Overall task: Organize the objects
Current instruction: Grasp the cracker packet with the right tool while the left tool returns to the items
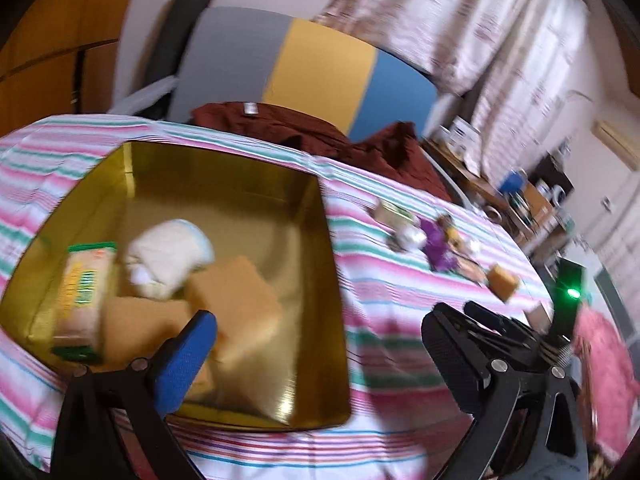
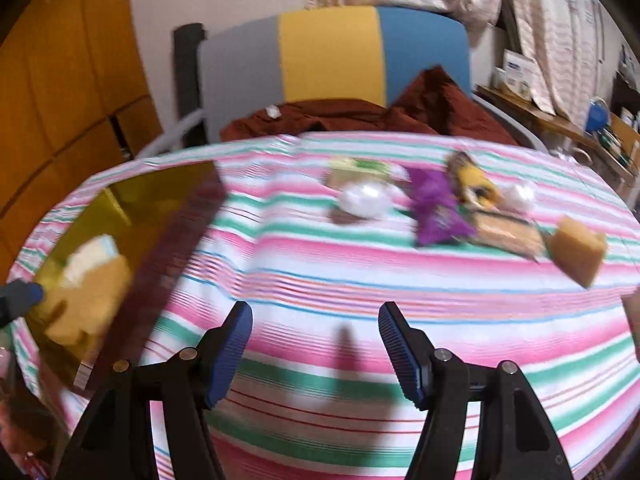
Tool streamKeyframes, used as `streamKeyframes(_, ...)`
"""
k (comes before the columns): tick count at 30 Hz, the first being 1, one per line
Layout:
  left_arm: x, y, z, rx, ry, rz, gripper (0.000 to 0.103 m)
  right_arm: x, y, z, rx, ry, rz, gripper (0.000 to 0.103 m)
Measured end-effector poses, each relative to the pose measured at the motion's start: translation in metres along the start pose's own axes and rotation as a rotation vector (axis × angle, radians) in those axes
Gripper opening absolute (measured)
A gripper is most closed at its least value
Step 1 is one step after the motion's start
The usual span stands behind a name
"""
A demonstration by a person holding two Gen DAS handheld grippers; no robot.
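A gold tin box (image 1: 312, 240) sits on the striped cloth and holds tan sponge blocks (image 1: 236, 304), a white pouch (image 1: 168, 260) and a green-labelled packet (image 1: 84, 292). My left gripper (image 1: 316, 344) is open and empty over the box's near right corner. My right gripper (image 2: 316, 344) is open and empty above bare cloth, right of the box (image 2: 132, 216). Farther off lie a tan sponge (image 2: 578, 248), a purple packet (image 2: 436, 208), white pouches (image 2: 366, 200), a yellow item (image 2: 476, 180) and a flat brown packet (image 2: 508, 232).
The table (image 2: 320, 280) has a pink, green and white striped cloth. A dark red garment (image 2: 360, 116) lies at its far edge before a grey, yellow and blue chair back (image 2: 332, 56). A cluttered shelf (image 2: 580, 120) stands at the right.
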State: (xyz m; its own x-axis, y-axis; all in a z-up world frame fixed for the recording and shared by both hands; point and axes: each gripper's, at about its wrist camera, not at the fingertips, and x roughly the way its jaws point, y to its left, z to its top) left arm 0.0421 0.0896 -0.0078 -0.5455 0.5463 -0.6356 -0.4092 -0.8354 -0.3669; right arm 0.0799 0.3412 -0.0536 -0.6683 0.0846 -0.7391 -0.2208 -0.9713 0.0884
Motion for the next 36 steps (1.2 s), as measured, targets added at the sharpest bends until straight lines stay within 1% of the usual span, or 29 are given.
streamKeyframes(4, 0.009, -0.031, -0.004, 0.077, 0.046, -0.046, 0.103, 0.008, -0.038, -0.004, 0.048, 0.034, -0.037, 0.067)
streamKeyframes(8, 0.018, -0.058, -0.01, 0.132, 0.08, -0.096, 0.103, 0.01, -0.072, 0.005, 0.077, 0.019, -0.065, 0.067)
streamKeyframes(11, 0.026, -0.072, -0.015, 0.144, 0.117, -0.124, 0.103, 0.012, -0.086, 0.02, 0.052, 0.001, -0.098, 0.067)
streamKeyframes(14, 0.031, -0.077, -0.018, 0.146, 0.142, -0.14, 0.103, 0.017, -0.101, 0.044, -0.023, -0.032, -0.122, 0.067)
streamKeyframes(16, 0.031, -0.078, -0.021, 0.148, 0.151, -0.139, 0.103, 0.025, -0.114, 0.065, -0.055, -0.038, -0.095, 0.067)
streamKeyframes(17, 0.032, -0.079, -0.022, 0.149, 0.158, -0.136, 0.103, 0.031, -0.123, 0.076, -0.059, -0.024, -0.068, 0.067)
streamKeyframes(19, 0.034, -0.082, -0.024, 0.152, 0.17, -0.133, 0.103, 0.045, -0.134, 0.092, -0.068, 0.024, -0.042, 0.067)
streamKeyframes(22, 0.036, -0.085, -0.028, 0.151, 0.194, -0.124, 0.103, 0.069, -0.147, 0.107, -0.088, 0.119, -0.039, 0.067)
streamKeyframes(25, 0.038, -0.087, -0.031, 0.157, 0.21, -0.12, 0.103, 0.089, -0.161, 0.114, -0.055, 0.194, -0.031, 0.067)
streamKeyframes(27, 0.038, -0.089, -0.031, 0.167, 0.213, -0.122, 0.103, 0.1, -0.172, 0.114, 0.002, 0.23, -0.003, 0.067)
streamKeyframes(29, 0.037, -0.09, -0.032, 0.178, 0.212, -0.121, 0.103, 0.1, -0.181, 0.112, 0.064, 0.234, 0.034, 0.068)
streamKeyframes(31, 0.037, -0.09, -0.031, 0.184, 0.21, -0.122, 0.103, 0.096, -0.185, 0.104, 0.126, 0.262, 0.111, 0.068)
streamKeyframes(33, 0.038, -0.089, -0.031, 0.178, 0.212, -0.123, 0.103, 0.089, -0.175, 0.093, 0.109, 0.301, 0.186, 0.068)
streamKeyframes(35, 0.042, -0.086, -0.03, 0.164, 0.217, -0.127, 0.103, 0.081, -0.162, 0.08, 0.064, 0.318, 0.202, 0.068)
streamKeyframes(36, 0.044, -0.086, -0.03, 0.159, 0.22, -0.128, 0.103, 0.076, -0.155, 0.074, 0.027, 0.312, 0.191, 0.068)
